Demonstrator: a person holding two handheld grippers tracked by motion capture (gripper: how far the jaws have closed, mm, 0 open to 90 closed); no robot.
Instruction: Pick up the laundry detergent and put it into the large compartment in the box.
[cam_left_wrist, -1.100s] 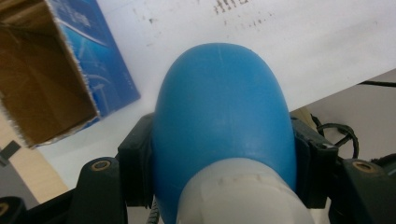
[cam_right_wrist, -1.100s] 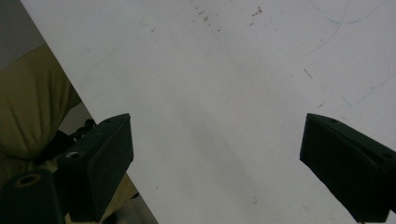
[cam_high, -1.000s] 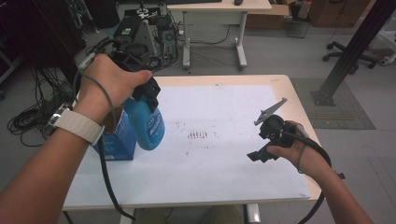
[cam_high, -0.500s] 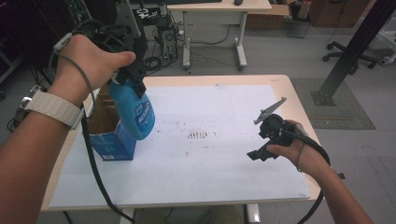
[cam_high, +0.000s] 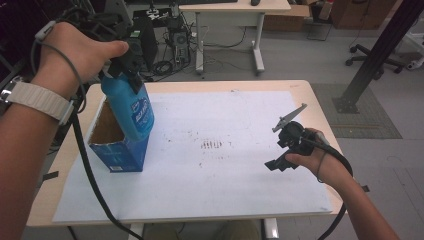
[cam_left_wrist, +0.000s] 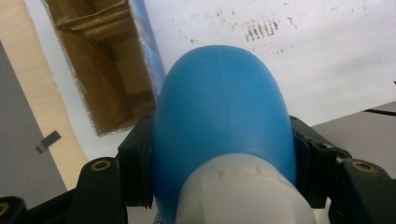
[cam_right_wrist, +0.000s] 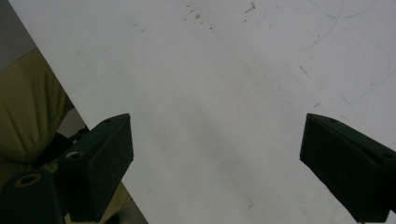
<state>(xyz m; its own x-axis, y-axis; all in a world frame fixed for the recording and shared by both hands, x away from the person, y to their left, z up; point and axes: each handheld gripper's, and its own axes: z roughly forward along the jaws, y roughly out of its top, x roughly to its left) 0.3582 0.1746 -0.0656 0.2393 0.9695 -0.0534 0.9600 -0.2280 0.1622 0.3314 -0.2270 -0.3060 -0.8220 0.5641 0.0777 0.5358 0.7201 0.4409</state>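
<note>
Here left gripper (cam_high: 125, 70) clamps blue bottle (cam_high: 131, 107) above open box (cam_high: 117, 155); right gripper (cam_right_wrist: 217, 158) wide open (nothing between jaws).

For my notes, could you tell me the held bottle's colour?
Blue bottle with a pale grey neck, clearest in the left gripper view.
</note>
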